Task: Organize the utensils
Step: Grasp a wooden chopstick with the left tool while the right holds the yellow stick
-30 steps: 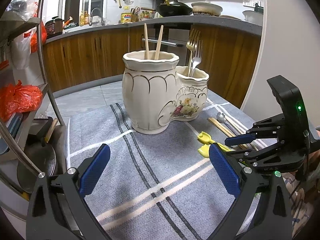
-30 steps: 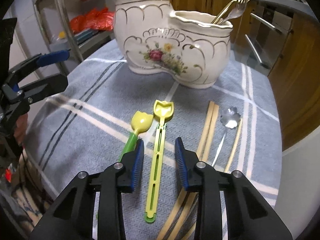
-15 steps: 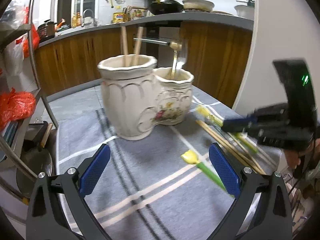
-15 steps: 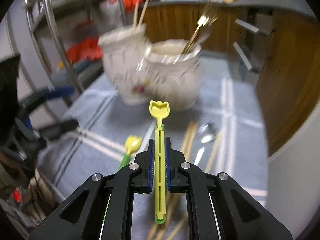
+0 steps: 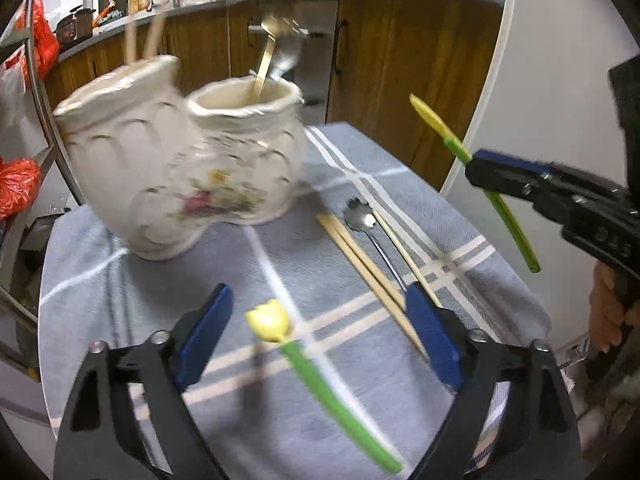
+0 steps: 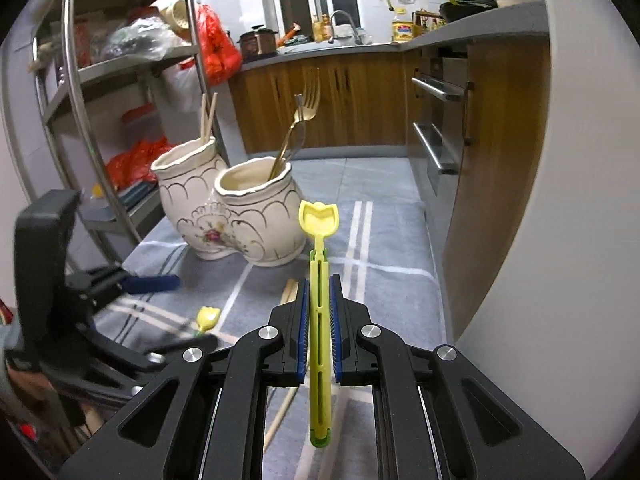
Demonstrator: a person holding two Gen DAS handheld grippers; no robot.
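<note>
My right gripper [image 6: 319, 312] is shut on a yellow-green plastic utensil [image 6: 319, 288] and holds it in the air above the table; it also shows in the left wrist view [image 5: 496, 200]. A cream double ceramic holder [image 6: 236, 220] stands on the grey cloth [image 5: 280, 264], with chopsticks [image 6: 207, 120] in the tall part and forks [image 6: 300, 120] in the low part. My left gripper [image 5: 320, 332] is open, low over a second yellow-headed green utensil [image 5: 304, 356] lying on the cloth. Loose chopsticks [image 5: 360, 264] and a small metal spoon [image 5: 360, 220] lie to the right.
A metal shelf rack [image 6: 80, 92] with bags stands left of the table. Wooden kitchen cabinets [image 6: 340, 108] and an oven [image 6: 440, 128] lie behind. A white wall [image 6: 560, 200] runs along the table's right edge.
My right gripper closed on the yellow-green utensil and lifted it off the cloth. My left gripper moved right and down over the other yellow-headed utensil.
</note>
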